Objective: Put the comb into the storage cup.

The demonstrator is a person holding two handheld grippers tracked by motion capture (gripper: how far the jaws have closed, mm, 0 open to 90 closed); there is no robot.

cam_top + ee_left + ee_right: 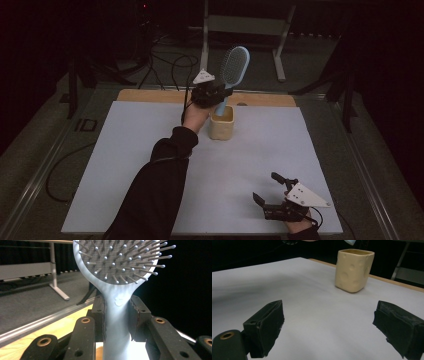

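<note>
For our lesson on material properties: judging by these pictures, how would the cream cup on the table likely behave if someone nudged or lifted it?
The cream cup looks thick-walled and glazed, so it is probably rigid, fairly heavy for its size and breakable if dropped. Its squarish body and flat base suggest it would slide, not roll. The hairbrush held by the left tongs stands in it, so leverage there could tip it.

Smooth matt plastic hairbrush, glossy dimpled ceramic cup, wooden table edge.
</note>
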